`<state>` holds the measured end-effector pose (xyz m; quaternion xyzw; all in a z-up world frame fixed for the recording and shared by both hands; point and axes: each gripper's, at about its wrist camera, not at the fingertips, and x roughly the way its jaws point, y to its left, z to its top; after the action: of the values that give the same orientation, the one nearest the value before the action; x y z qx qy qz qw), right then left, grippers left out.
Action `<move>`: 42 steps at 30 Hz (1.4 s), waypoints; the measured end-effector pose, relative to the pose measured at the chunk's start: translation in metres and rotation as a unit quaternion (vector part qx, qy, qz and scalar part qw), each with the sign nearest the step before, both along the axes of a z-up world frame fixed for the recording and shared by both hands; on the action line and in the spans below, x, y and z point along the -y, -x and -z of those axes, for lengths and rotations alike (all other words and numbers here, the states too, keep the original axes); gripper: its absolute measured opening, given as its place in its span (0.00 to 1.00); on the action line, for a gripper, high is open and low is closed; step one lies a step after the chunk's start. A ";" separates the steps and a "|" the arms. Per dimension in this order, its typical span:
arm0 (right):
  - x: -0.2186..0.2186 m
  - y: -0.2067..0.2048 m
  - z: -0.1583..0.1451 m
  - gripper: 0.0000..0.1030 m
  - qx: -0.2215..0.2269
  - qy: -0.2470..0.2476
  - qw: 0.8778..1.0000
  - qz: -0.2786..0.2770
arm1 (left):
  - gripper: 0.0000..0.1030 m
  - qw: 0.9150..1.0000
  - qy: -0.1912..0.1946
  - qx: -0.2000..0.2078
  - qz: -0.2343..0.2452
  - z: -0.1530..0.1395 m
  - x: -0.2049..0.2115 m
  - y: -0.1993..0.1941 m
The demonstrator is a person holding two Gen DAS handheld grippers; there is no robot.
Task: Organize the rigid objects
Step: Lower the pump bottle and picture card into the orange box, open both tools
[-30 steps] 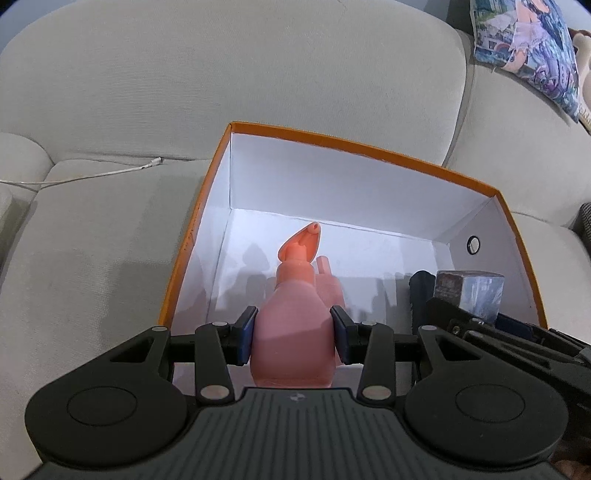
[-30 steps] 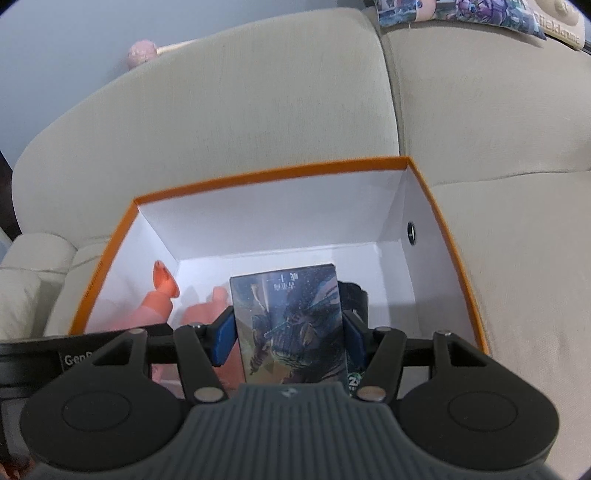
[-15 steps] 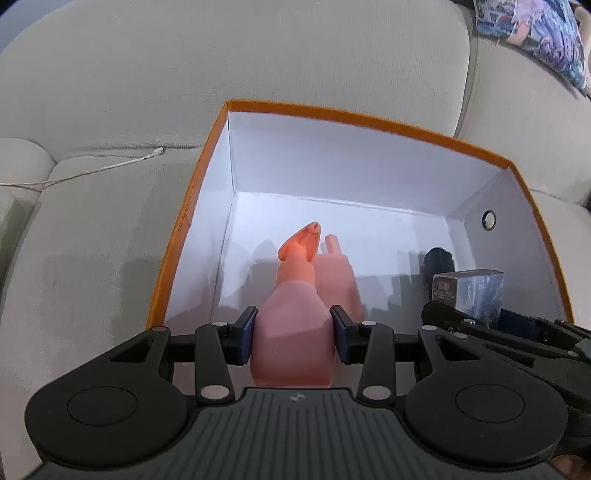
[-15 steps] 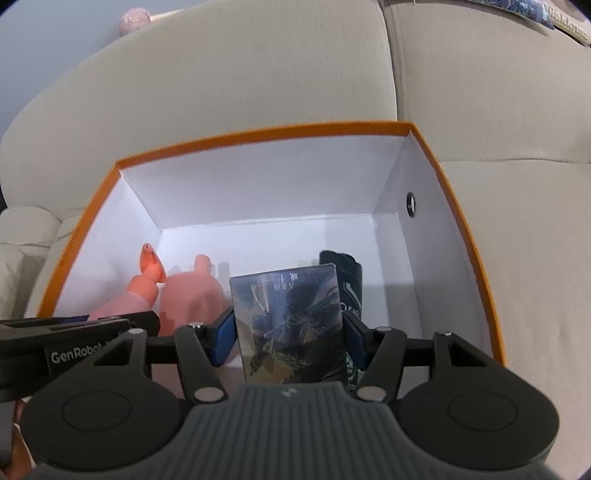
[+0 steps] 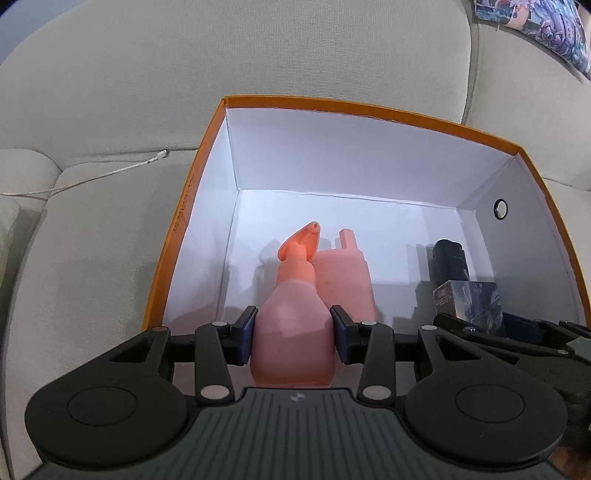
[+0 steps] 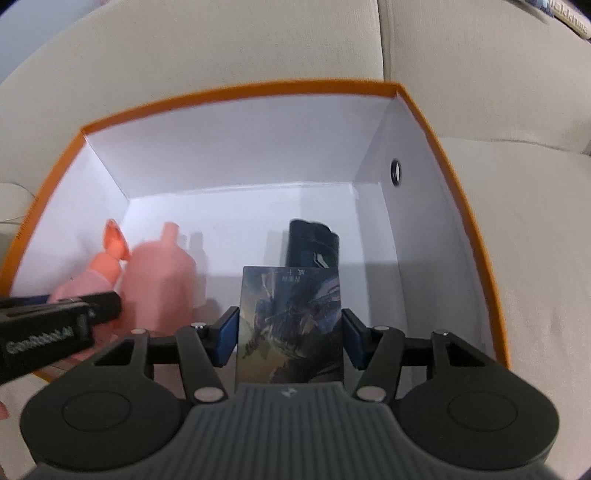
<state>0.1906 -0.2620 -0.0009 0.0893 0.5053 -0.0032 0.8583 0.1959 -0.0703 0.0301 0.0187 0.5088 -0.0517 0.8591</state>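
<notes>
Left wrist view: orange-rimmed box point(image 5: 192, 177), white inside, sits on a beige sofa point(image 5: 92, 258). Left gripper point(image 5: 294, 334) is clamped on a pink spray bottle point(image 5: 293, 332), nozzle pointing toward the far wall. Second pink bottle point(image 5: 345, 277) just behind it, touching. Dark cylinder point(image 5: 448, 264) at the box's right side; printed box point(image 5: 469, 301) in front of it. White cable point(image 5: 103, 175) on the seat, left. Patterned cushion point(image 5: 546, 29) top right.

Right wrist view: right gripper point(image 6: 290, 338) pinches the printed box point(image 6: 291, 325) over the box interior point(image 6: 240, 177), dark cylinder point(image 6: 312, 243) directly behind. Both pink bottles point(image 6: 159, 273) at left, partly hidden by the left gripper point(image 6: 55, 332).
</notes>
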 end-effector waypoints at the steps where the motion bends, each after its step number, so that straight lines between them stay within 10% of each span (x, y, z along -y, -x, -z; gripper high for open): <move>1: 0.000 -0.001 0.000 0.57 -0.001 0.001 1.000 0.000 | 0.46 1.000 -0.001 0.001 -0.001 0.000 0.001 0.001; 42: 0.004 -0.005 0.007 0.59 -0.029 0.028 0.999 -0.001 | 0.47 0.999 -0.040 0.004 0.012 0.018 0.013 0.001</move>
<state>0.1960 -0.2658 -0.0078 0.0644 0.5300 -0.0189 0.8453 0.1945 -0.0837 0.0124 0.0589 0.5065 -0.0416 0.8592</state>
